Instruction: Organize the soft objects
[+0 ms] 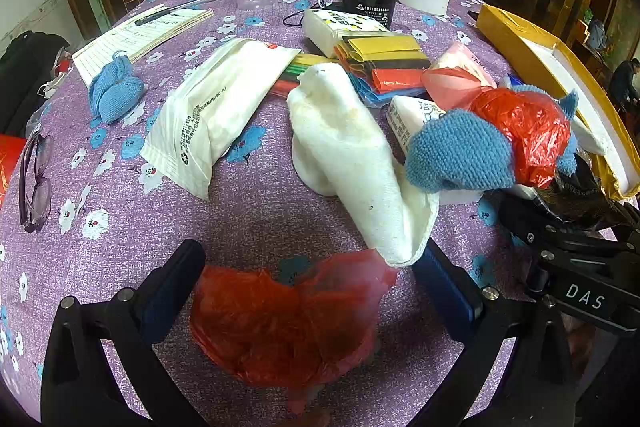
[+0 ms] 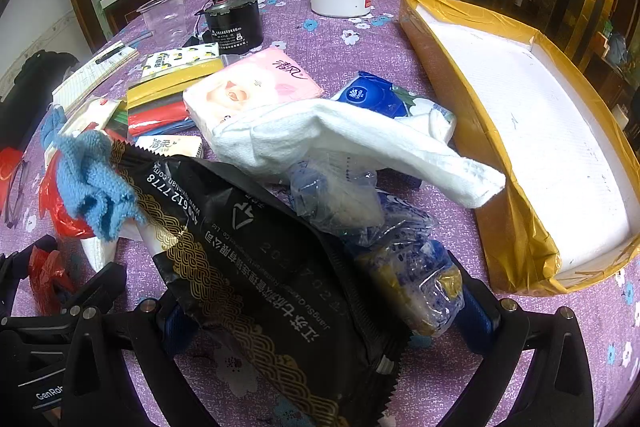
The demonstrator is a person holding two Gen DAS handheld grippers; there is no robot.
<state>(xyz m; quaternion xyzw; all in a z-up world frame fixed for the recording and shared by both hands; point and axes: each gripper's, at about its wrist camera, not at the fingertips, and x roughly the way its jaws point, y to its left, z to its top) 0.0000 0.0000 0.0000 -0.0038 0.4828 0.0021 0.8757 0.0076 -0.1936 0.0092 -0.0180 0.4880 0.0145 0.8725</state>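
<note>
Between the spread fingers of the left gripper, which is gripping nothing, one red plastic bag is lying, and two blue knitted cloths are sitting ahead: one far left, one to the right beside the white towel. The right gripper is clamping one black snack packet and one clear crinkled wrapper, with one yellow box lying ahead to its right.

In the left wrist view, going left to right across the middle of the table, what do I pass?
Glasses → knotted blue cloth → long white packet → white towel → blue cloth wrapped with red plastic → yellow-taped box.
</note>
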